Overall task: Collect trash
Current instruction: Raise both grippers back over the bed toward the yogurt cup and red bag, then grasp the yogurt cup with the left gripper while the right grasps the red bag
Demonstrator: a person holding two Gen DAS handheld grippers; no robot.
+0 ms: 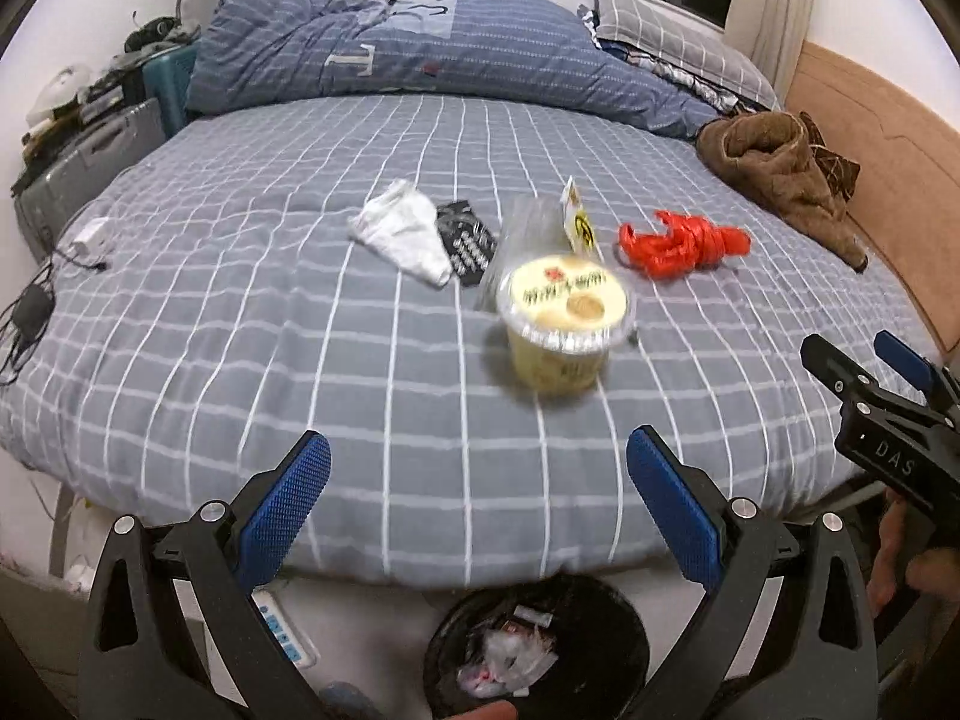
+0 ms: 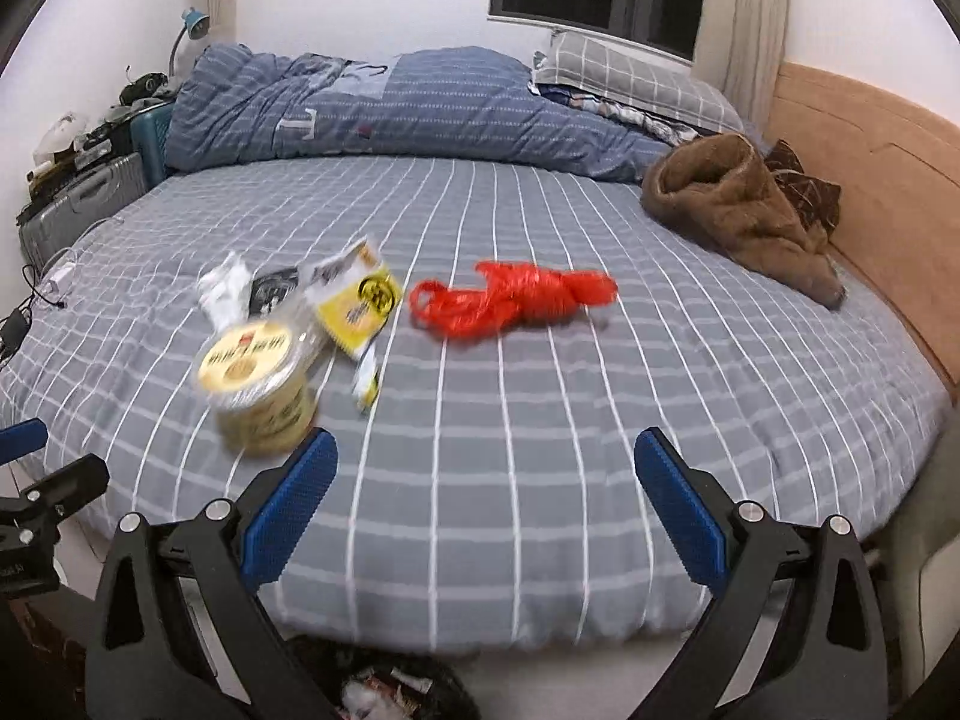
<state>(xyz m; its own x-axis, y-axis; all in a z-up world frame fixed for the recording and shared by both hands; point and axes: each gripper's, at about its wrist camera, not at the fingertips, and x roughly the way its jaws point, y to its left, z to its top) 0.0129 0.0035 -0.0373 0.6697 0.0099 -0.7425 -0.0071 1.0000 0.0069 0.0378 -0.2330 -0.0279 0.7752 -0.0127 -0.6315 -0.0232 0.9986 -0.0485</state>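
Observation:
Trash lies on the grey checked bed. A yellow lidded cup stands upright in the middle; it also shows in the right wrist view. Behind it lie a white crumpled wrapper, a black packet, a yellow packet and a red plastic bag, seen too in the right wrist view. A black bin with trash stands on the floor below the bed edge. My left gripper is open and empty above the bin. My right gripper is open and empty over the bed's front edge.
A brown fleece garment lies at the right by the wooden headboard. A blue quilt and pillow are piled at the back. Chargers and cables lie at the left edge. A suitcase stands left of the bed.

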